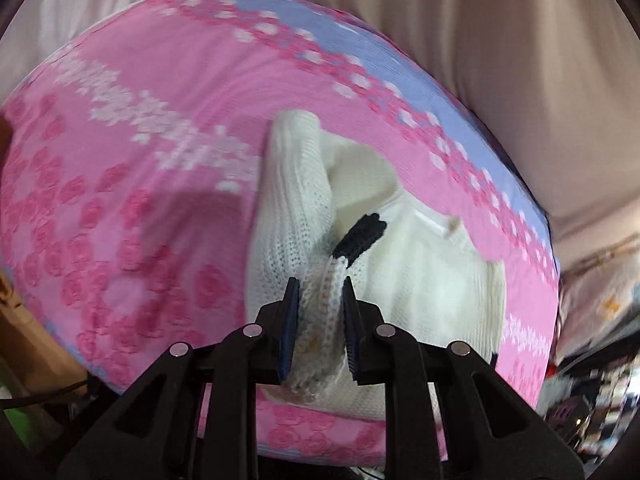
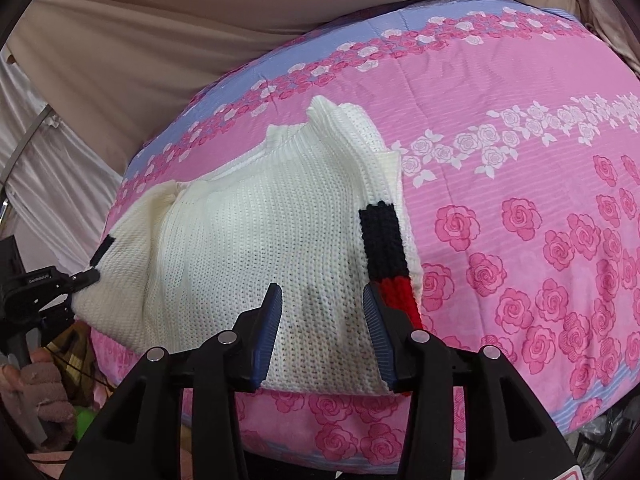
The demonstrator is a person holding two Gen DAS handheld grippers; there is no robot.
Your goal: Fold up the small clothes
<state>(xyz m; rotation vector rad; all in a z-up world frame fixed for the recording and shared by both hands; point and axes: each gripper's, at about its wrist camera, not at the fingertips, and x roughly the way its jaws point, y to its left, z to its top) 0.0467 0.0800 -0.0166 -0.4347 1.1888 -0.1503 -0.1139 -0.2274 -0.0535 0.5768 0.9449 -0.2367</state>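
The left gripper (image 1: 320, 304) pinched a bunched edge of the white sweater (image 2: 256, 232) on the bed (image 2: 520, 92); the right gripper (image 2: 322, 300) hovered low, fingers wide.

Your left wrist view sits tight over the white sweater (image 1: 420, 280), facing along the bed (image 1: 140, 160); your right looks from nearer the bed's edge, sharing the sweater (image 2: 260, 232).

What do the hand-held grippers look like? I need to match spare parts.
Both the left hand-held gripper and right hand-held gripper have black plastic angular frames with triangular cutouts, round silver rivets, and ribbed blue fingers. No cables or sleeves show.
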